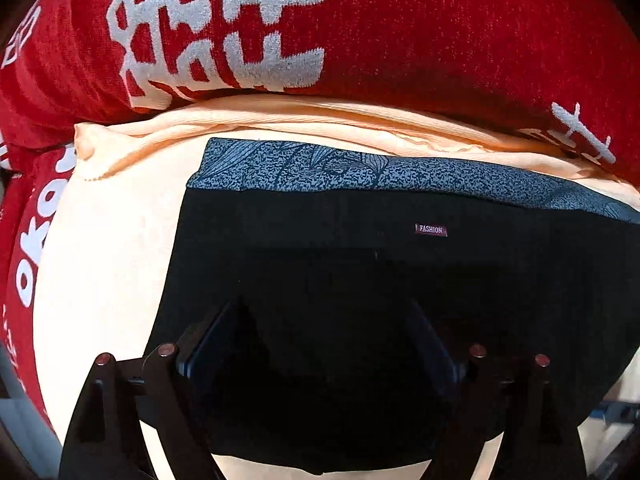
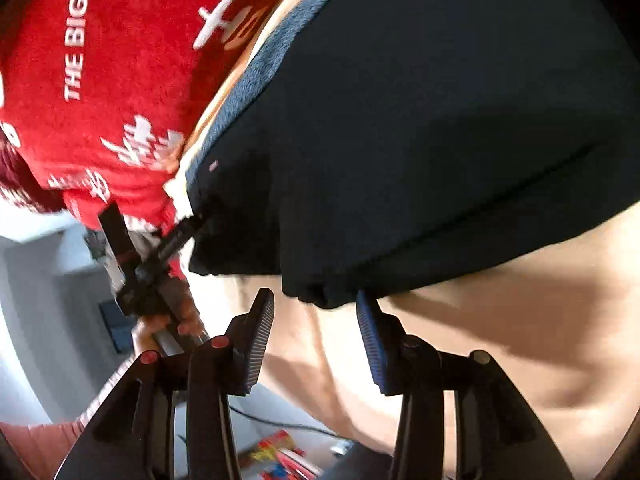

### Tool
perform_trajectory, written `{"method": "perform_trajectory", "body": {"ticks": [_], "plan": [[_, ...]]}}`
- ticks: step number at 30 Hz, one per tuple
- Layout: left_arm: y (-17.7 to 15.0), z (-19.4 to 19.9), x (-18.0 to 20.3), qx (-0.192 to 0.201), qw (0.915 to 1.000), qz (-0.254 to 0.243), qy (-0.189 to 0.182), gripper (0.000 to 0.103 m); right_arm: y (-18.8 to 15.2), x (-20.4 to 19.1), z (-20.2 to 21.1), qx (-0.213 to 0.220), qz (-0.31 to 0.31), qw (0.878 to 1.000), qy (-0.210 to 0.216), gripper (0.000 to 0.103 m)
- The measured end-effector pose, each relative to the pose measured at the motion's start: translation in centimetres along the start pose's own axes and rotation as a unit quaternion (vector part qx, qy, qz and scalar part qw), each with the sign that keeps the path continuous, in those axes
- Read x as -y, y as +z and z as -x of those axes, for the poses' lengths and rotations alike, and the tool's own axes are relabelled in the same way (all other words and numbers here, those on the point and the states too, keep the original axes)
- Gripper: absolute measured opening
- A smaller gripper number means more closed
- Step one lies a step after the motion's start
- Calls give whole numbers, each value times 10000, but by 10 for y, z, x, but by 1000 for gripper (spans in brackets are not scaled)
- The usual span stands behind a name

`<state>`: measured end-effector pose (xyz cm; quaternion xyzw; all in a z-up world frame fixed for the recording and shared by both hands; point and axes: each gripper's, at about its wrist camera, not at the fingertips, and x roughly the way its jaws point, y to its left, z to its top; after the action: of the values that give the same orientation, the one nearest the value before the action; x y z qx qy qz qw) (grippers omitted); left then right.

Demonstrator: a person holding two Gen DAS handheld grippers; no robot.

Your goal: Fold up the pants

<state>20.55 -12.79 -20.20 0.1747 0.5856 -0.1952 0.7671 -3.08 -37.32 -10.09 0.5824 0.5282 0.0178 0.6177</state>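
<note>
Fingers of the left hand-held gripper point steeply down over the black pants, spread wide with dark cloth lying beneath and between them; the pads blend into the fabric, so I cannot tell whether they touch it. The right hand-held gripper tilts forward at a shallower angle, its ribbed pads parted and empty — the bunched lower edge of the pants hangs just above its tips, not pinched. In the right wrist view the left tool shows at the pants' far corner, with a hand wrapped round its handle. The pants lie folded flat on a cream sheet — patterned grey-blue waistband along the far edge, a small "FASHION" label just below it. A red blanket with white lettering lies beyond the sheet.
</note>
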Motion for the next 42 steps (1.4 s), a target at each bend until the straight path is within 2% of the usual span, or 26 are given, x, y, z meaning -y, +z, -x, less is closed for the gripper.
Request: {"method": "perform_trajectory", "body": {"ticks": [2, 3, 6, 8, 12, 15, 19, 22, 27, 31, 36, 42], "plan": [[0, -4, -4, 54, 9999, -121, 21, 92, -1, 3, -11, 144, -97, 9998, 130, 47], [5, -11, -12, 47, 9999, -116, 47, 99, -1, 5, -14, 177, -185, 9995, 202, 47], [10, -14, -35, -41, 9996, 149, -245, 101, 6, 2, -21, 245, -359, 9983, 385, 46], [11, -13, -37, -89, 9996, 91, -266, 101, 12, 1, -1, 299, -237, 9989, 282, 15], [8, -7, -49, -113, 9993, 104, -337, 101, 5, -19, 28, 588, 376, 9974, 202, 11], [7, -5, -53, -92, 9994, 96, -333, 103, -10, -17, 29, 621, 399, 9973, -27, 6], [12, 8, -48, -249, 9992, 223, -203, 103, -19, 5, 9, 316, 122, 9982, -501, 6], [10, 34, -35, -101, 9993, 157, -319, 103, -24, 18, 32, 323, -136, 9987, -380, 8], [-1, 51, 27, -167, 9962, -134, -850, 103, -5, 54, 100, 1201, -690, 9903, -66, 25], [-15, 39, 83, -414, 9928, -151, -1112, 103, 16, 88, 128, 1649, -1182, 9789, 235, 26], [-23, 22, 106, -632, 9920, -59, -1095, 103, 27, 103, 132, 1612, -1483, 9749, 397, 33], [-16, 21, 96, -653, 9918, 30, -1101, 103, 45, 94, 111, 1502, -1371, 9769, 655, 34]]}}
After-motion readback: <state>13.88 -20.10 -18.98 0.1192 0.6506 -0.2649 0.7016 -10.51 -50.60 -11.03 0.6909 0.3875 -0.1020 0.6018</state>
